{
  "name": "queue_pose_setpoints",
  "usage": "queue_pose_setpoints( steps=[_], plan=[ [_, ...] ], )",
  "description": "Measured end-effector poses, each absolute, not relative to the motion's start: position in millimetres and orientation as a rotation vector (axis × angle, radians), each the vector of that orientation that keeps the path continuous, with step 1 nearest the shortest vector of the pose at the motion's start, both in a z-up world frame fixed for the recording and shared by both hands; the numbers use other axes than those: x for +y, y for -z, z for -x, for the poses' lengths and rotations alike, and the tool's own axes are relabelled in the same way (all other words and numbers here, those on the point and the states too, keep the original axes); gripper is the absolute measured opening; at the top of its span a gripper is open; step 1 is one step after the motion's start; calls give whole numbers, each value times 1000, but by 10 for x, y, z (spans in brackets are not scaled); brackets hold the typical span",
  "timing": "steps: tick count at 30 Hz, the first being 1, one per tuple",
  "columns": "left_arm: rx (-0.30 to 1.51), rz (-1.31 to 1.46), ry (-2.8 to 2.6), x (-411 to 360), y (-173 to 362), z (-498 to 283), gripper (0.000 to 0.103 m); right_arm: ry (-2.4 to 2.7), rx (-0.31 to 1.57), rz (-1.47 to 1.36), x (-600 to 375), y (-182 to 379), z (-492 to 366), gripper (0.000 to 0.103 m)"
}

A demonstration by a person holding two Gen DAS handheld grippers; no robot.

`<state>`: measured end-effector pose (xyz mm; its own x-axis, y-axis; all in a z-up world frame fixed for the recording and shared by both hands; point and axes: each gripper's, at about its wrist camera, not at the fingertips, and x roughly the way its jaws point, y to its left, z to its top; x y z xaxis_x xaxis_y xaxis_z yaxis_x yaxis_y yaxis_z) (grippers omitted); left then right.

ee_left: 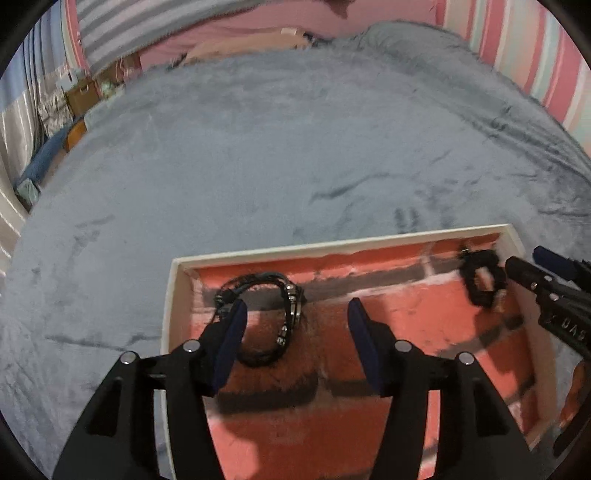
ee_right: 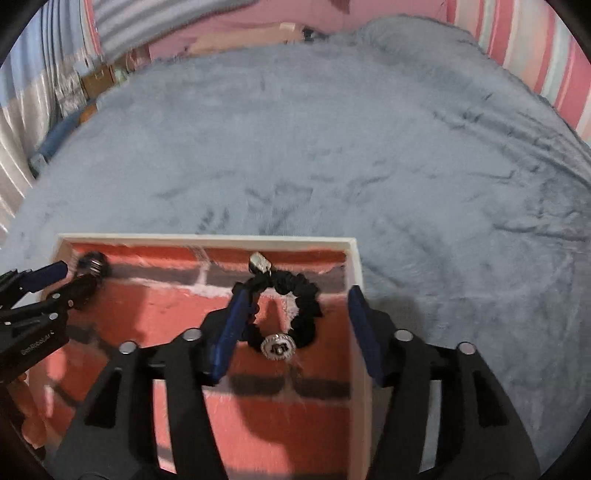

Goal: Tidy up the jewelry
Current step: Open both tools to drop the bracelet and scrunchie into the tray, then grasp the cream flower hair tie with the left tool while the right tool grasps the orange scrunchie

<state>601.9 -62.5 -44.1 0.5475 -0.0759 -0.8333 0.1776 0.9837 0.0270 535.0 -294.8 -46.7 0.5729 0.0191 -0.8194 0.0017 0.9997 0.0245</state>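
A white-rimmed tray (ee_left: pixel 168 314) with a red brick-pattern lining lies on a grey blanket. A black cord bracelet with metal beads (ee_left: pixel 262 321) lies in its left part; my left gripper (ee_left: pixel 297 317) hovers open over it, the left finger overlapping its edge. A black ruffled bracelet with a round white charm (ee_right: pixel 291 314) lies in the tray's right part (ee_right: pixel 358 295); my right gripper (ee_right: pixel 295 306) is open above it. The same bracelet shows blurred in the left wrist view (ee_left: pixel 480 277), with the right gripper (ee_left: pixel 546 273) beside it. The left gripper (ee_right: pixel 51 284) shows at the right view's left edge.
The grey plush blanket (ee_left: pixel 277 147) covers the bed around the tray. Pink and striped bedding (ee_left: pixel 258 22) lies at the far end. Boxes and bags (ee_left: pixel 74 96) stand beyond the bed's left side.
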Motion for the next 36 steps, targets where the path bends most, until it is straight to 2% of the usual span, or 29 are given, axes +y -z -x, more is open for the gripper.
queue_pose_setpoints(
  steps=[2, 3, 5, 6, 11, 19, 25, 31, 36],
  plan=[
    [926, -100, 160, -569, 193, -5835, 70, 2, 911, -19, -3037, 242, -5142, 80],
    [888, -92, 163, -524, 39, -5693, 74, 2, 891, -21, -3077, 138, -5036, 83],
    [835, -87, 172, -482, -167, -5452, 88, 1, 844, -26, -3149, -65, -4759, 96],
    [811, -83, 181, -443, -266, -5324, 90, -1, 824, -26, -3173, -143, -4616, 98],
    [731, -87, 244, -307, -574, -4505, 92, -17, 762, -28, -3209, -355, -3849, 99],
    [700, -27, 255, 16, -554, -3346, 94, 2, 706, 18, -3018, -242, -2830, 99],
    [707, 69, 215, 344, -485, -2788, 94, 4, 669, 25, -2917, -133, -2162, 99],
    [659, -46, 125, 386, -400, -2286, 95, 0, 658, 27, -2895, -43, -1737, 99],
    [642, -31, 128, 362, -287, -1967, 98, 2, 639, 17, -2851, 24, -1421, 99]
  ],
)
